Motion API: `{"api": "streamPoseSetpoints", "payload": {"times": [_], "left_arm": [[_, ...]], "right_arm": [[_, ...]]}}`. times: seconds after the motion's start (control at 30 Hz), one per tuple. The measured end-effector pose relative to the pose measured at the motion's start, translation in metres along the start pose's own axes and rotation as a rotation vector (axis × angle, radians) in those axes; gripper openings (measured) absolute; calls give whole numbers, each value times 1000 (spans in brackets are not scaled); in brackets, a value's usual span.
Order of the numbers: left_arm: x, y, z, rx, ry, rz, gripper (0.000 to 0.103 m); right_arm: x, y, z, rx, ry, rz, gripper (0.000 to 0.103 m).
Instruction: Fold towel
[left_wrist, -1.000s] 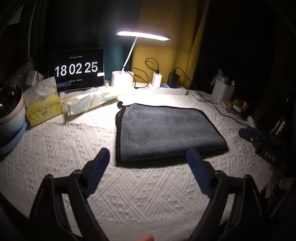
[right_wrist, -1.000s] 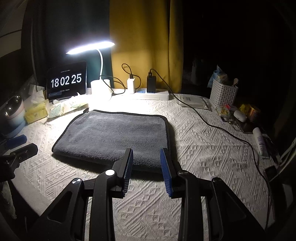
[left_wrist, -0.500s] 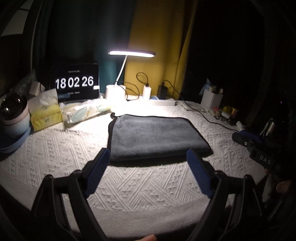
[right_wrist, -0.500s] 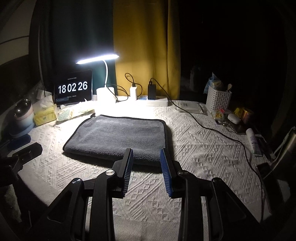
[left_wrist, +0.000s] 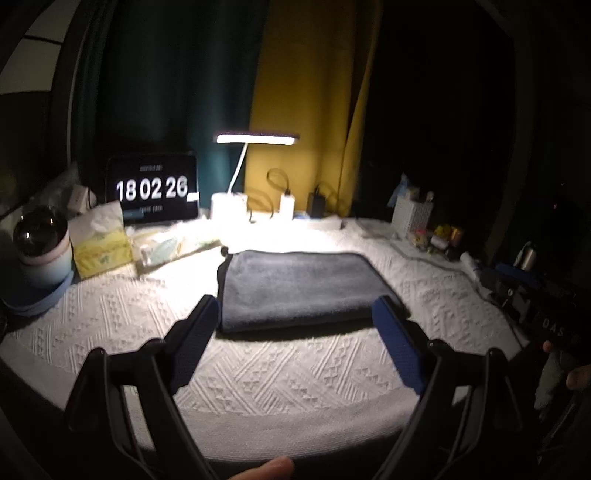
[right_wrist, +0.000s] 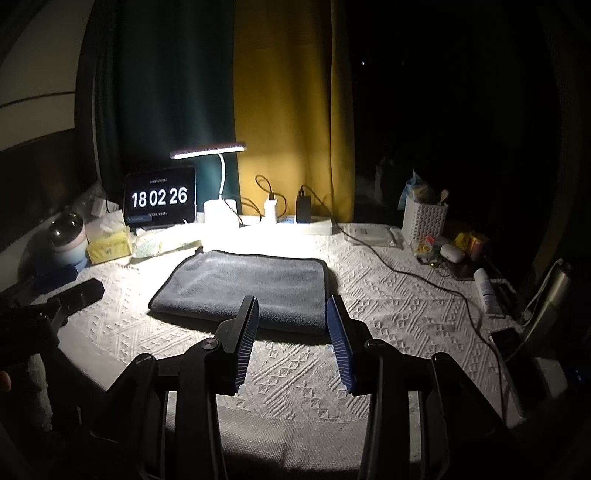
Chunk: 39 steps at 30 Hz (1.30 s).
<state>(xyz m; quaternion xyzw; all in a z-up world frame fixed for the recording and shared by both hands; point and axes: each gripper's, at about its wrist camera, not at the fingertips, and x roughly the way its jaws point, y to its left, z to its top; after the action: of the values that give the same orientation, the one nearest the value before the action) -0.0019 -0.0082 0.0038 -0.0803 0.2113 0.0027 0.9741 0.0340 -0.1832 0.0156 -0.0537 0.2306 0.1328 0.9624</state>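
A grey towel (left_wrist: 303, 288) lies folded flat on the white textured tablecloth (left_wrist: 280, 365), under the lamp; it also shows in the right wrist view (right_wrist: 251, 288). My left gripper (left_wrist: 295, 306) is open wide and empty, held back near the table's front edge, short of the towel. My right gripper (right_wrist: 291, 302) is open with a narrower gap, empty, in front of the towel's near right corner. The right gripper's body shows at the right of the left wrist view (left_wrist: 535, 295); the left gripper's body shows at the left of the right wrist view (right_wrist: 55, 299).
At the back stand a lit desk lamp (right_wrist: 218, 184), a clock screen (right_wrist: 159, 199), a tissue box (right_wrist: 109, 243), a power strip (right_wrist: 306, 225) and a white basket (right_wrist: 424, 219). A cable (right_wrist: 424, 277) crosses the right side. A round device (left_wrist: 42, 243) stands far left.
Both grippers have pulled back and up from the towel, toward the table's front edge. The towel looks smaller and farther away. Jaws unchanged.
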Motion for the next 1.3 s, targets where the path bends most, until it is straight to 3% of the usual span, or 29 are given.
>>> {"api": "streamPoseSetpoints", "payload": {"times": [0.1,0.2,0.27,0.6,1.3], "left_arm": [[-9,1,3,8,-40,18,87],[-19,2,5,17,-85,81,87],[-25,2,6,27,-92,101,87],[-43,1,9,43,-144,84,87],[-42,1,7,33,-143,87,87]], "right_arm": [[-11,2,0,-6,-21,-11,42],[-19,3,-1,-10,-35,-18,44],[-25,4,-2,-11,-49,-18,54],[-32,4,1,-17,-65,-30,54],[-31,8,2,-21,-59,-24,54]]}}
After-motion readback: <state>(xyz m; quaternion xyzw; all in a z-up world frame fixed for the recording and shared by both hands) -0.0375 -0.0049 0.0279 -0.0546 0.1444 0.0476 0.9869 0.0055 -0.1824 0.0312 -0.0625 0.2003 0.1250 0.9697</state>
